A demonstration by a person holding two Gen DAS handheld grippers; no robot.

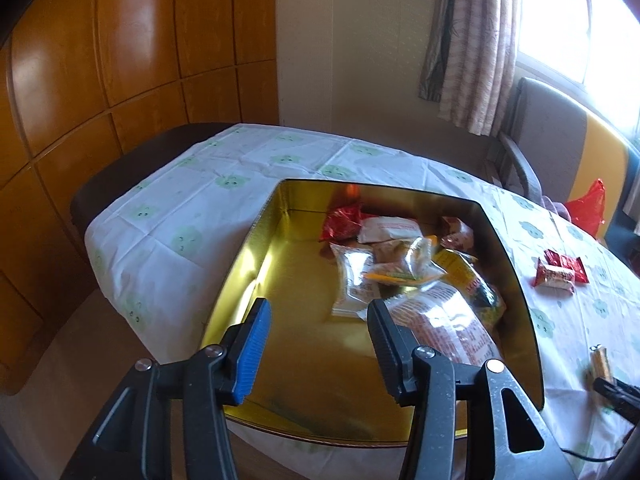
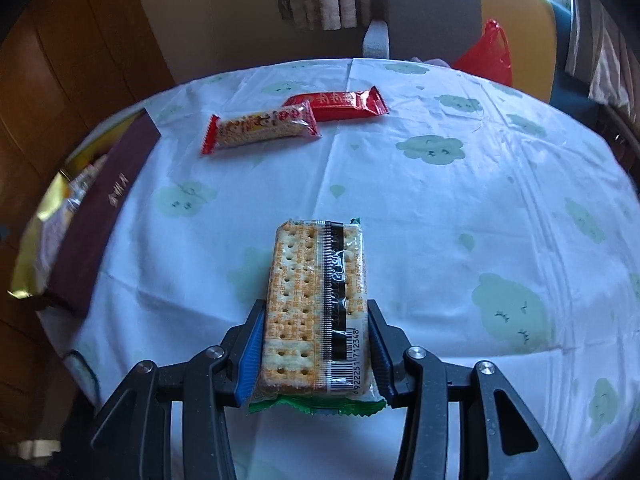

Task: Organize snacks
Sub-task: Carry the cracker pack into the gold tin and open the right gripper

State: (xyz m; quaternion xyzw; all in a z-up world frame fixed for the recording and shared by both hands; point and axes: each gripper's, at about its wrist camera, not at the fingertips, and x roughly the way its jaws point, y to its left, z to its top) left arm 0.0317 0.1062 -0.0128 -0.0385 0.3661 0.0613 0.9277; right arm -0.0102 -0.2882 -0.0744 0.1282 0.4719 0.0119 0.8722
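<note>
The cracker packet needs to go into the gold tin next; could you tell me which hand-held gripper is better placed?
The right hand-held gripper: it already clamps the cracker packet. The left hand-held gripper is empty over the tin.

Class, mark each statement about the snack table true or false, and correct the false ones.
1. The right gripper holds a cracker pack. True.
2. The left gripper holds a snack. False: nothing is between its open jaws.
3. The tin is empty. False: several snack packets lie in it.
4. Two wrapped bars, one red bar and one clear-wrapped bar, lie on the tablecloth. True.
5. The tablecloth is plain red. False: it is white with pale green shapes.
</note>
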